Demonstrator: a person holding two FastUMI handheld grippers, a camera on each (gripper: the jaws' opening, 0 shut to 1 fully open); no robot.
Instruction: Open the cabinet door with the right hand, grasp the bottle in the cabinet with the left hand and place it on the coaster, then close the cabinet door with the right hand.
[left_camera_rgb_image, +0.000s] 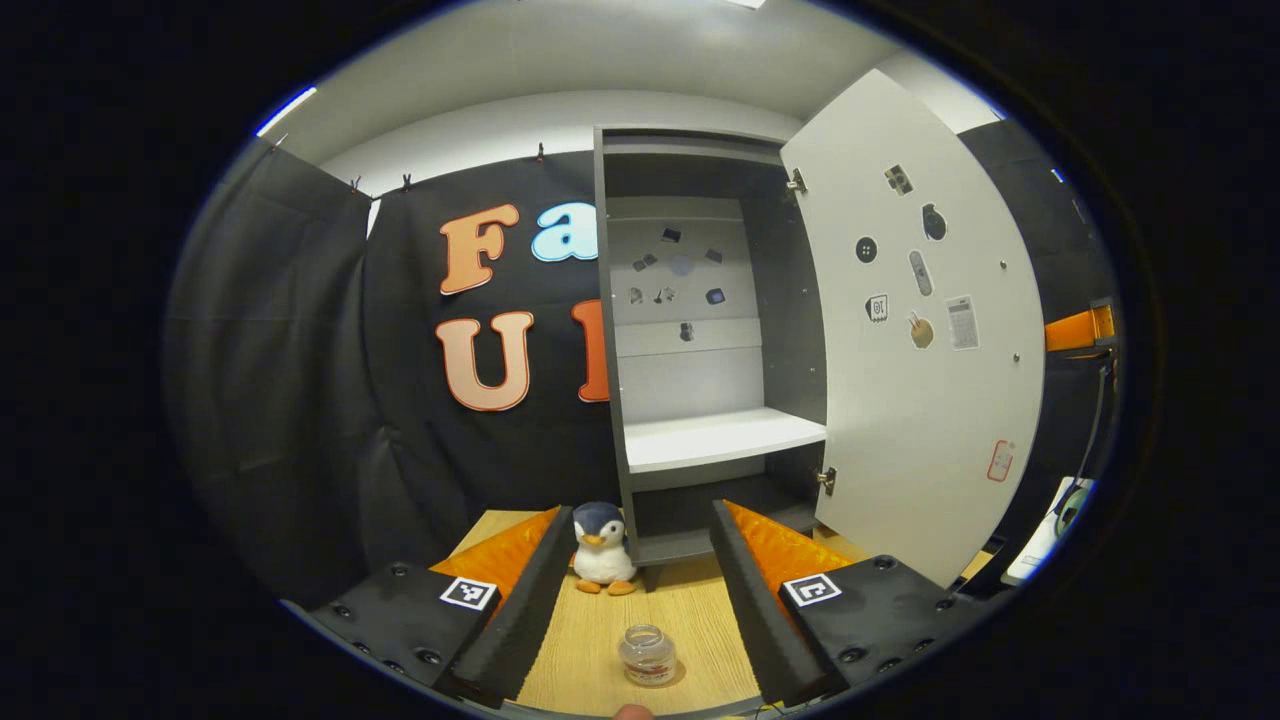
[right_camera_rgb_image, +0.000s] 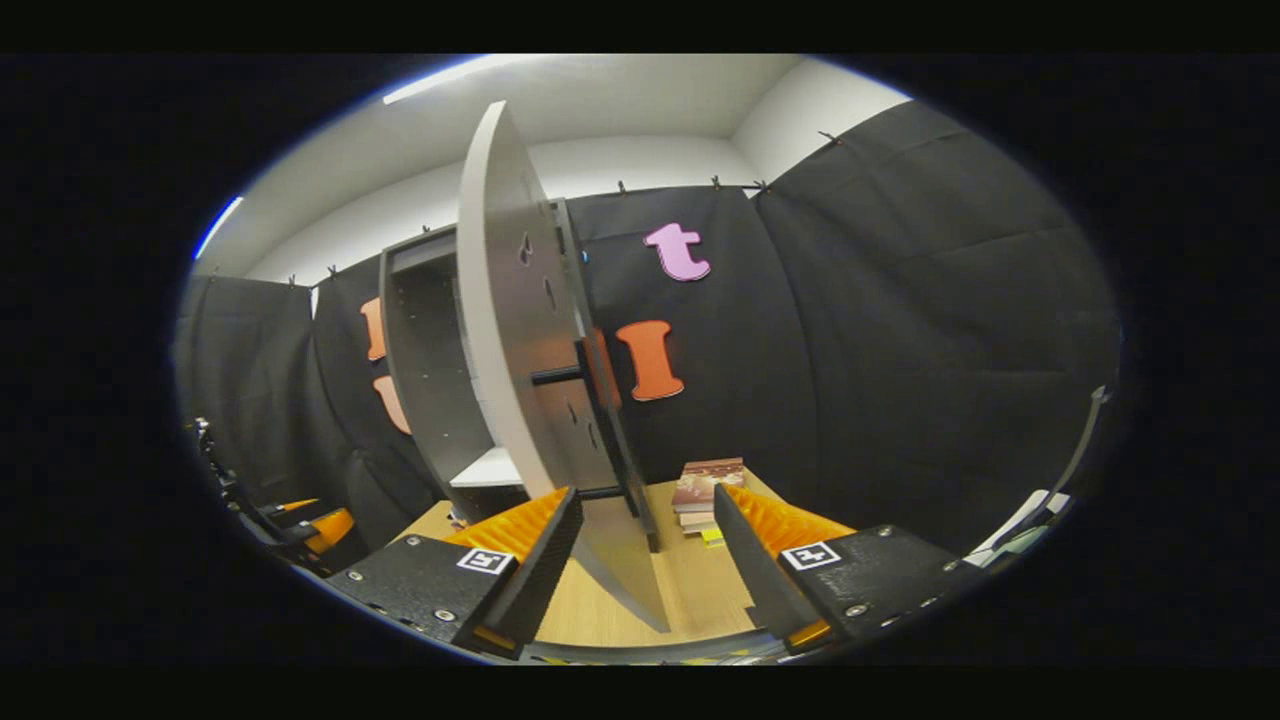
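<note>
With the cabinet door (left_camera_rgb_image: 915, 330) swung wide, the scene reads like this:

Cabinet (left_camera_rgb_image: 700, 300): one, upright on the wooden bench (left_camera_rgb_image: 690, 610), with one white shelf (left_camera_rgb_image: 720, 438) bare on top and a dark lower bay beneath it.
Door: one; in the right gripper view its edge (right_camera_rgb_image: 500, 300) stands between the right tongs' fingers, with a gap on each side.
Bottle (left_camera_rgb_image: 648, 655): one small clear jar-like bottle, standing on the bench between the left tongs' fingers, touching neither; I cannot make out a coaster under it.
Left tongs (left_camera_rgb_image: 640, 610): fingers spread apart, holding nothing.
Right tongs (right_camera_rgb_image: 640, 570): fingers spread apart, not pressing on the door.
Penguin toy (left_camera_rgb_image: 602, 548): one, by the cabinet's front left corner, beyond the bottle.
Books (right_camera_rgb_image: 705, 492): one small stack on the bench behind the door; the count is hard to tell.
Open room: bare bench around the bottle.
Cut off: the bench's near edge.
</note>
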